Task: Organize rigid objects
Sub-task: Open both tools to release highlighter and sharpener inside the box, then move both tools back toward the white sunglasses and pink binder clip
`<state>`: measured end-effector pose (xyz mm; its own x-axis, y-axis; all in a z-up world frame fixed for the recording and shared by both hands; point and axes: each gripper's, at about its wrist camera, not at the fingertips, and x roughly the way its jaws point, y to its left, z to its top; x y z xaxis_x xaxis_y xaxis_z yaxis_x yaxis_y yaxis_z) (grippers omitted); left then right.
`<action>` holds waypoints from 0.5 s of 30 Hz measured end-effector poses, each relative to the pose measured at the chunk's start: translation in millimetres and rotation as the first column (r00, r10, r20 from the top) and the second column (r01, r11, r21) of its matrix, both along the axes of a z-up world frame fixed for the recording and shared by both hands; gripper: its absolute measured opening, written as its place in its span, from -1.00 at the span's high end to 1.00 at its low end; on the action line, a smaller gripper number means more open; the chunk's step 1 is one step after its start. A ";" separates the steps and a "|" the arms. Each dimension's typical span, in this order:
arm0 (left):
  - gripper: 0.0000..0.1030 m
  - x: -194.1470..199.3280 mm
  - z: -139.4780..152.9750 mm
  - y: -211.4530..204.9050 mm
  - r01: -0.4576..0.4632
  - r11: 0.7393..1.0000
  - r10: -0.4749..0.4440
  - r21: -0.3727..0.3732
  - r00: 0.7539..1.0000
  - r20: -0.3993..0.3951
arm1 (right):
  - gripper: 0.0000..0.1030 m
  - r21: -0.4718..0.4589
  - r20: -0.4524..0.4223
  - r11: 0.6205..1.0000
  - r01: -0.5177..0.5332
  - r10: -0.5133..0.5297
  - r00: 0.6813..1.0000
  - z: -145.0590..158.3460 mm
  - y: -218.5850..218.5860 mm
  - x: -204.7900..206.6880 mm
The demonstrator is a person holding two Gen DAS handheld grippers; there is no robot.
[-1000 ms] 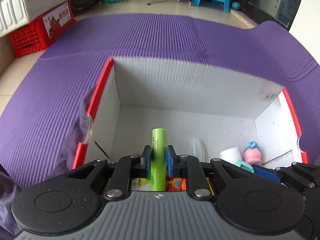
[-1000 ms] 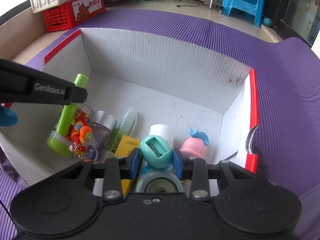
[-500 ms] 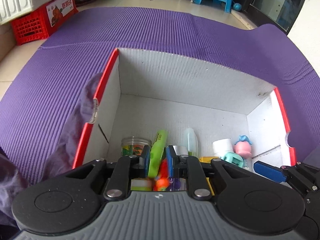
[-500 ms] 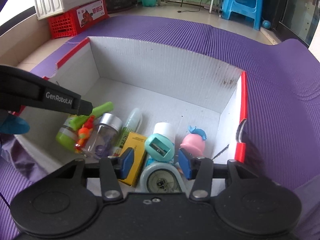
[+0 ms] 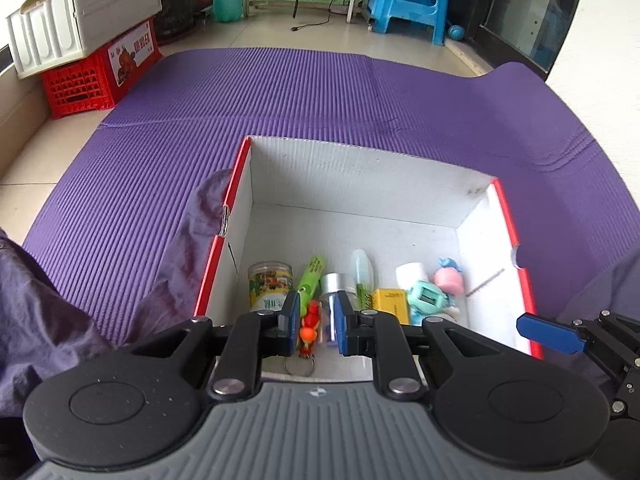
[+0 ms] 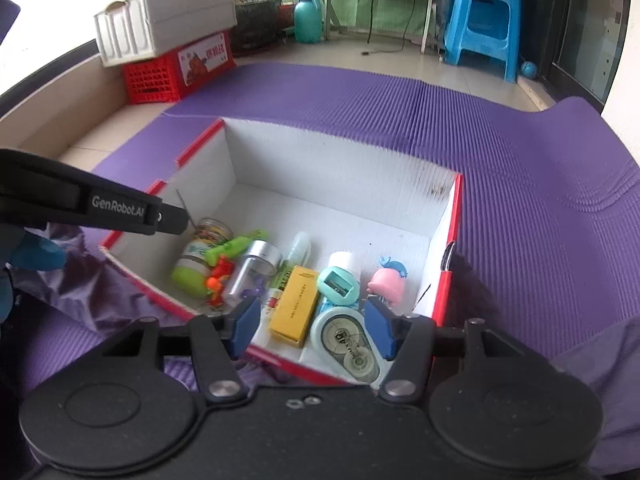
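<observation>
Inside, green marker [image 5: 310, 280] lying tilted.

The left gripper [image 5: 316, 322] filled the lower centre of the left wrist view, its two blue-padded jaws parted by a narrow gap and gripping nothing. In the right wrist view it entered from the left edge as a dark arm pointing right. The right gripper [image 6: 316, 328] sat low in its own frame, jaws spread wide and empty. One of its blue fingertips [image 5: 548, 334] showed at the lower right of the left wrist view.
</observation>
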<state>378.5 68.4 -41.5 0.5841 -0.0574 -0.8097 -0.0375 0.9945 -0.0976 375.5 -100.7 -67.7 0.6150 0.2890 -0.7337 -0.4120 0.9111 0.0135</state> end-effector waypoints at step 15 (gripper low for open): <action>0.67 -81.5 46.4 4.4 0.009 1.000 -0.010 0.011 0.997 0.075 | -0.41 0.075 0.068 0.997 -0.029 0.024 0.997 52.6 -23.4 -68.6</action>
